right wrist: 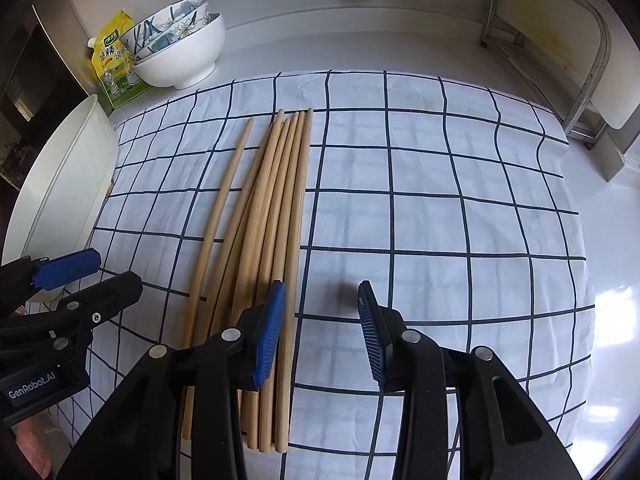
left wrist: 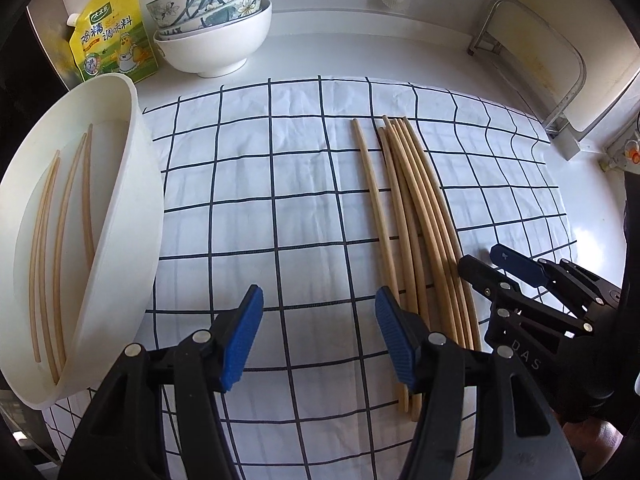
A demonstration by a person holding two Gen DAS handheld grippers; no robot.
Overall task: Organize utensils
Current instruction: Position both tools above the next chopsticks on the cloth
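**Mei:** Blue pads first, closest to the lens. On the right gripper (right wrist: pixel 322 332) the jaws stand apart with nothing between them, and its left pad (right wrist: pixel 269 336) hangs over the near ends of the chopsticks (right wrist: pixel 276 216) on the checked cloth (right wrist: pixel 440 220).

**Jun:** And the left gripper (left wrist: pixel 318 336)?

**Mei:** Also spread and empty, over bare cloth. The same bundle lies just off its right finger, and one loose chopstick (left wrist: pixel 374 208) sits slightly apart on the bundle's left edge.

**Jun:** So the next pick is from that bundle, I'd guess. How should it go?

**Mei:** I'd take the loose one or the outermost stick. The rest touch and cross near their far tips, so a grab in the middle could drag several. Straddle a single stick near its thick end, come down until both pads reach the cloth, then close.

**Jun:** Where does it go?

**Mei:** Into the white tub (left wrist: pixel 132 184), off to the left gripper's left side. It already holds some chopsticks (left wrist: pixel 60 240) lying lengthwise. Keep the new one parallel to those and lower it past the rim before letting go.

**Jun:** Anything further out?

**Mei:** Stacked bowls (left wrist: pixel 216 28) and a yellow seasoning pouch (left wrist: pixel 112 36) beyond the tub, well clear of the work.
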